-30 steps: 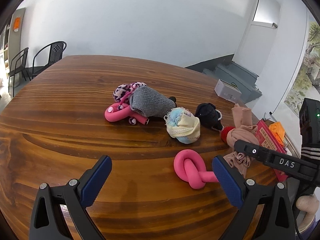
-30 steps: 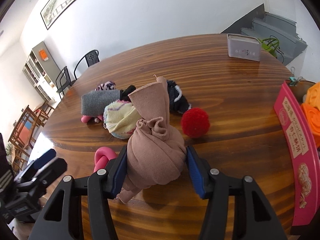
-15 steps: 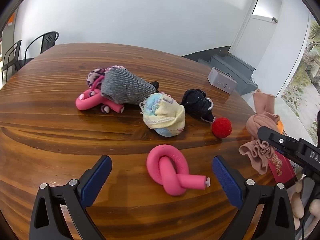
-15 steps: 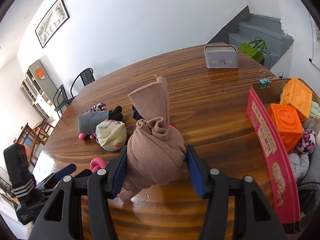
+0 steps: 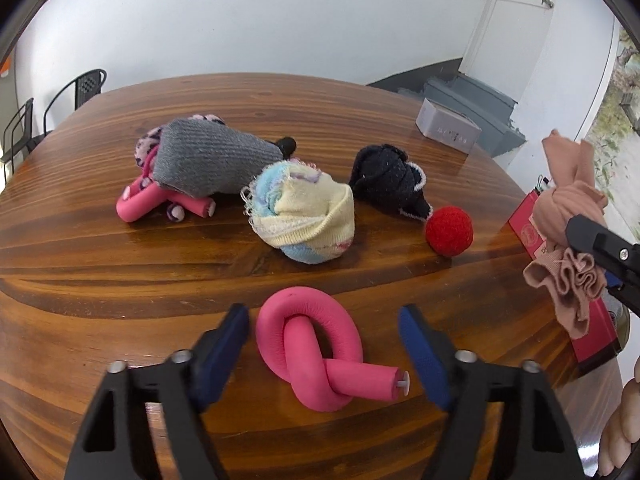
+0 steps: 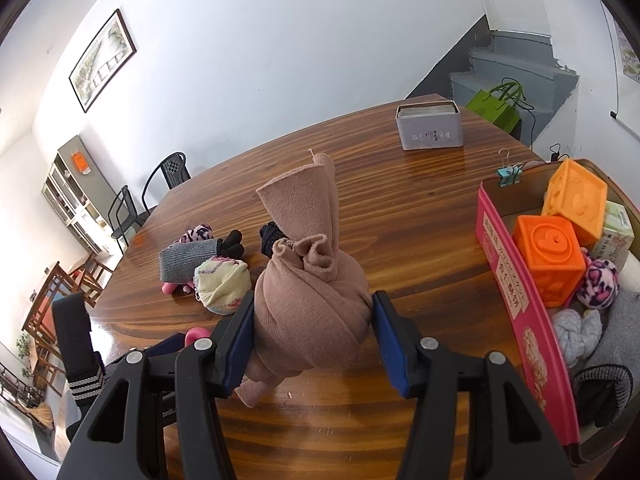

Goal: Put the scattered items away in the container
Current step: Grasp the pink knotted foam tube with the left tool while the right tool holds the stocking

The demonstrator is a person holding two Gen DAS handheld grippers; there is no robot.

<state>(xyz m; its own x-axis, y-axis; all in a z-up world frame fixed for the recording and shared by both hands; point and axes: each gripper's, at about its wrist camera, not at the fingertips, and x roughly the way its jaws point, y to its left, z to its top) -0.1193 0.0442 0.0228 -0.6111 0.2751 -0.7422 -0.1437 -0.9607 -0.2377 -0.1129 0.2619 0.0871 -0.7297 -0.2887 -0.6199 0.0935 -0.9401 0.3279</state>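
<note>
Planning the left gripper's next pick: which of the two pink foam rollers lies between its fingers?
The knotted pink roller, alone on the near table between the open left gripper. The other pink roller lies farther off under the grey sock.

Knotted foam tube (image 5: 316, 354) near the bench's (image 5: 100, 280) front edge, rolled sock (image 5: 306, 216) and ball (image 5: 449, 230) behind it, tin (image 6: 430, 126) toward the far edge, container (image 6: 520, 300) at the right edge holding toy blocks (image 6: 550, 258).
</note>
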